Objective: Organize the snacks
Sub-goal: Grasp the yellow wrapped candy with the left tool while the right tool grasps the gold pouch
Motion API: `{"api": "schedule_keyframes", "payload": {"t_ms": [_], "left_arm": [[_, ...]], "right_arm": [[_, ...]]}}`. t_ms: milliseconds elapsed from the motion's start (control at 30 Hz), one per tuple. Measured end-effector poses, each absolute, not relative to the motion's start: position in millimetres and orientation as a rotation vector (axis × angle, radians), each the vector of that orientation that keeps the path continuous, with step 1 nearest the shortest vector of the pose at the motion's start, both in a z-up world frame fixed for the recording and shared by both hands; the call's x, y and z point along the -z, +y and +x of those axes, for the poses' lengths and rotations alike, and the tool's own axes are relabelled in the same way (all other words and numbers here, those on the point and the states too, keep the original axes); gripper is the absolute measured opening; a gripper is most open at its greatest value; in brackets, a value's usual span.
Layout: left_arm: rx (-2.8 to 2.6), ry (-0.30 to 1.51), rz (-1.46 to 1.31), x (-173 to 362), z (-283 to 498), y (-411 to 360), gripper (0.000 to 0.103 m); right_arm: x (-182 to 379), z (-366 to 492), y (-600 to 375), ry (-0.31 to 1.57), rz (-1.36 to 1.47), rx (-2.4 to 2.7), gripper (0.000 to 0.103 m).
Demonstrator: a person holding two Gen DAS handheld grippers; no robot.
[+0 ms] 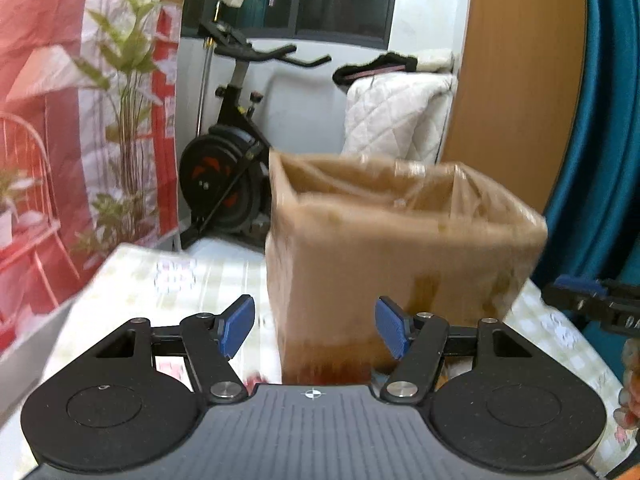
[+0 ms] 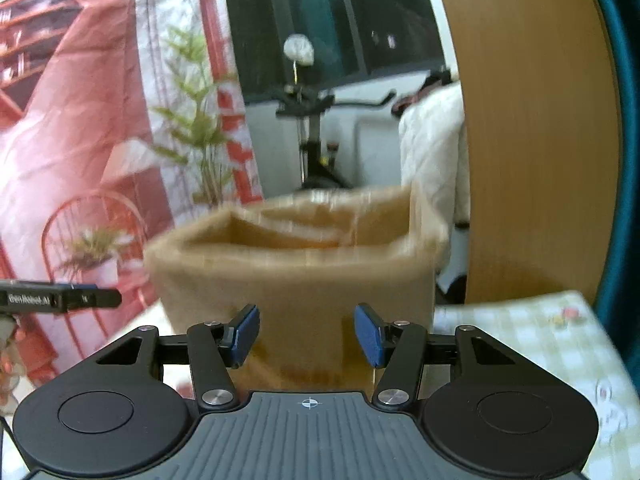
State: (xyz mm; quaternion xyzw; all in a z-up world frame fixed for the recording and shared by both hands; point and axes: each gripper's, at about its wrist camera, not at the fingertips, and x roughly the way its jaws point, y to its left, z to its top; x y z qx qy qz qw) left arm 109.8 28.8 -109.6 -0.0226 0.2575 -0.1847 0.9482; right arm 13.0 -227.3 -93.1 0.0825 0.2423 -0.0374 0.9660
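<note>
A brown cardboard box (image 1: 400,248) with its top open stands on the table, blurred by motion; in the right wrist view the same box (image 2: 296,280) fills the middle. My left gripper (image 1: 316,326) is open in front of the box's near wall, nothing between its blue pads. My right gripper (image 2: 307,336) is likewise open and empty, just short of the box. The right gripper's tip shows at the left wrist view's right edge, and the left gripper's side shows at the right wrist view's left edge. No snacks are clearly visible; a red patch (image 1: 252,382) lies low by the left fingers.
The table wears a pale green checked cloth (image 2: 540,332). Behind it stand an exercise bike (image 1: 232,152), a white quilted cover (image 1: 396,116), a wooden panel (image 2: 536,140) and a red printed backdrop (image 1: 52,120). A teal curtain (image 1: 608,120) hangs at the right.
</note>
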Motion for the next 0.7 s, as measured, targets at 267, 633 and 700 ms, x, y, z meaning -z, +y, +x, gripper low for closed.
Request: {"api": "schedule_keyframes", "payload": {"t_ms": [267,633,700], "left_arm": [[0.389,0.628,-0.081,161.0,88.3,24.1,0.066],[0.390,0.695,-0.075,191.5,81.1,16.9,0.063],[0.386,0.699,-0.072,194.4,80.0,15.2,0.063]], "right_arm": [[175.2,-3.6,-204.6,0.747,0.029,-0.009,0.049],[228.7,0.1,-173.4,0.899,-0.111,-0.138,0.052],[231.4,4.1,-175.5,0.909,-0.114,-0.136,0.056]]}}
